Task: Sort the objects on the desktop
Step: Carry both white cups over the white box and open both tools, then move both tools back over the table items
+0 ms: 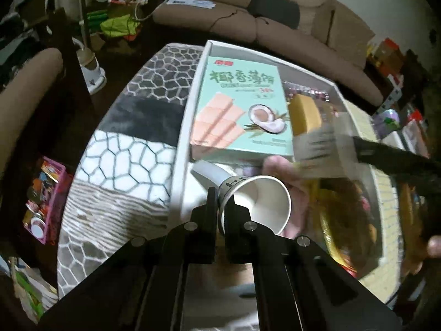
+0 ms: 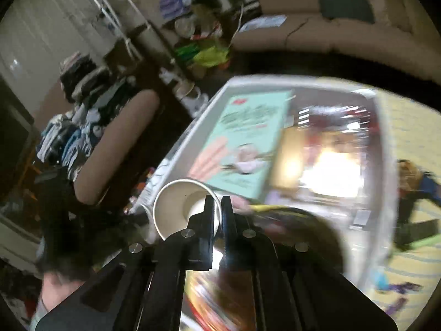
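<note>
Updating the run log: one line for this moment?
left gripper: shut on paper cup rim | right gripper: same | over white tray

Both grippers pinched nearly closed.
The left gripper [image 1: 223, 197] and right gripper [image 2: 217, 207] each clamp a thin rim between narrow jaws.

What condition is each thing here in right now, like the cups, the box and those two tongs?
Left tongs: shut on a paper cup's rim.
Left paper cup: tipped sideways, empty.
Right tongs: shut on another paper cup's rim.
Right paper cup: tipped, empty.
Biscuit box: closed, flat in the white tray.
</note>
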`<state>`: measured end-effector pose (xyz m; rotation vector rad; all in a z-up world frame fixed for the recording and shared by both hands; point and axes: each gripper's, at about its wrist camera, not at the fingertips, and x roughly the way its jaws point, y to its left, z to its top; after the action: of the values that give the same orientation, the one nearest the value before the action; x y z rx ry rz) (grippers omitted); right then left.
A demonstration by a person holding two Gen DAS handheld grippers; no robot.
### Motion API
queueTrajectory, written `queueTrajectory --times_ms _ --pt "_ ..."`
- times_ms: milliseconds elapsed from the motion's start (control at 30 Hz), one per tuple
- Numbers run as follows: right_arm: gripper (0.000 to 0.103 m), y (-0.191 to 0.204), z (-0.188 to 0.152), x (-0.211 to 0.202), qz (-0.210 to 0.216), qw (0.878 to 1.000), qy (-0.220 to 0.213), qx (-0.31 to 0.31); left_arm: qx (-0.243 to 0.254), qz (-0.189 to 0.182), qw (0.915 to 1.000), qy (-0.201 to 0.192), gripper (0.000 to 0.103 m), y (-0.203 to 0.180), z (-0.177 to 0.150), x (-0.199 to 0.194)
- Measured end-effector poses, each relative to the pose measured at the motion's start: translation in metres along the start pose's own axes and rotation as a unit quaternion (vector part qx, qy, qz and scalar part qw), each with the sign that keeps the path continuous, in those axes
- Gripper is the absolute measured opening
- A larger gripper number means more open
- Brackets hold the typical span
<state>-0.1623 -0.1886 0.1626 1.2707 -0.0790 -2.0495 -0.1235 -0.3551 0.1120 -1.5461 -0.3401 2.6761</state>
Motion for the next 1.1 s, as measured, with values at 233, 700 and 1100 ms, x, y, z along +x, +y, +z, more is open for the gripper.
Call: queueTrajectory --times_ms 233,700,1100 --pt "0.008 0.018 0.005 0.061 -0.056 0.997 0.042 -0.028 -0.002 -0.011 0.9997 -0.019 0.039 0.004 0.000 0.005" --pt "0.040 -0.014 -0.029 -0.051 -0.069 0.996 -0.008 -0.060 -0.004 -0.051 0.9976 -0.047 0.089 -0.034 -0.014 -0.042" --pt "0.068 -0.176 -0.144 -0.198 -0.130 0.989 -0.068 0.036 0.117 -0.159 0.9780 -0.067 0.092 -0.212 -0.083 -0.066"
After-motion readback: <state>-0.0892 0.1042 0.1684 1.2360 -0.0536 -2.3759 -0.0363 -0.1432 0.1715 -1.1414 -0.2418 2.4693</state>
